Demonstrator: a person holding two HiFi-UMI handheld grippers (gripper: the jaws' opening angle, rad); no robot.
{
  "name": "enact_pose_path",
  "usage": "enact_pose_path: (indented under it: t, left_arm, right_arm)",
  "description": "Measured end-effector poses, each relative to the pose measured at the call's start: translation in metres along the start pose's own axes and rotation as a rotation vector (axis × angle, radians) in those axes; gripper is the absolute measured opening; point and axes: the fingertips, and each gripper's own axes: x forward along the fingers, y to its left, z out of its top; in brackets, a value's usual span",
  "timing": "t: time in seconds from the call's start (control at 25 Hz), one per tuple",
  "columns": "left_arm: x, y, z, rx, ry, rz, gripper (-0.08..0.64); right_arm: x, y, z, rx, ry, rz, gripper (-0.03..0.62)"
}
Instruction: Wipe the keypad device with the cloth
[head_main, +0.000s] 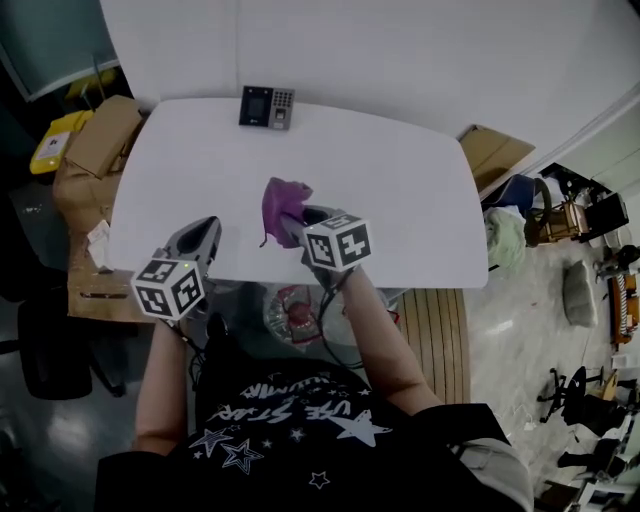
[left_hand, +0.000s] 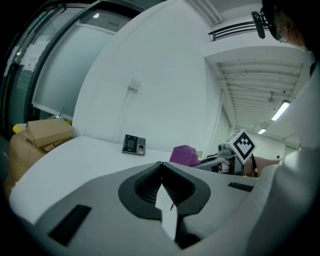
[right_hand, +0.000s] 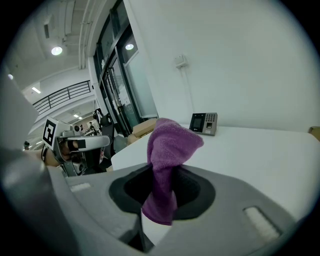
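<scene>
Nearest us, we hold the left gripper (left_hand: 161, 165) over the near edge of the white table (head_main: 400, 190), its jaws pressed together on nothing. Just beside it, our right gripper (right_hand: 161, 172) is clamped on the purple cloth (right_hand: 169, 142), whose bunched top stands up above the jaws while a short tail hangs below them (the cloth is pinched about midway). Well beyond both, the keypad device (head_main: 266, 107) sits at the table's far edge by the white wall, apart from cloth and grippers. Cardboard boxes (head_main: 98, 140) lie off the table's left side.
</scene>
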Motion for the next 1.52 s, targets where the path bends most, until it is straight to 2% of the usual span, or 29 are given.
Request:
enact_pose_path:
  t: [0.2, 0.36, 0.6, 0.76, 1.04, 1.2, 1.52]
  left_arm:
    - [0.001, -0.04, -0.02, 0.0, -0.01, 0.022, 0.006]
    - [-0.006, -0.068, -0.029, 0.002, -0.025, 0.071, 0.006]
    - [-0.031, -0.116, -0.037, 0.006, -0.064, 0.135, 0.006]
    - [-0.043, -0.143, -0.052, 0.003, -0.054, 0.146, 0.006]
    - [-0.059, -0.16, -0.069, -0.006, -0.048, 0.168, 0.006]
    - [-0.07, -0.163, -0.073, -0.013, -0.058, 0.181, 0.006]
    - [-0.104, -0.172, -0.083, -0.034, -0.078, 0.189, 0.006]
  right_arm:
    - [-0.034, -0.008, -0.031, -0.016, 0.009, 0.016, 0.095]
    - [-0.062, -0.005, -0.052, -0.029, 0.011, 0.054, 0.095]
    - [-0.11, -0.002, -0.071, -0.047, -0.008, 0.107, 0.095]
    - [-0.132, -0.002, -0.085, -0.042, -0.004, 0.124, 0.095]
    - [-0.144, 0.001, -0.097, -0.05, 0.012, 0.138, 0.095]
    - [-0.144, 0.013, -0.098, -0.063, 0.015, 0.164, 0.095]
    - [-0.156, 0.036, -0.11, -0.086, 0.032, 0.158, 0.095]
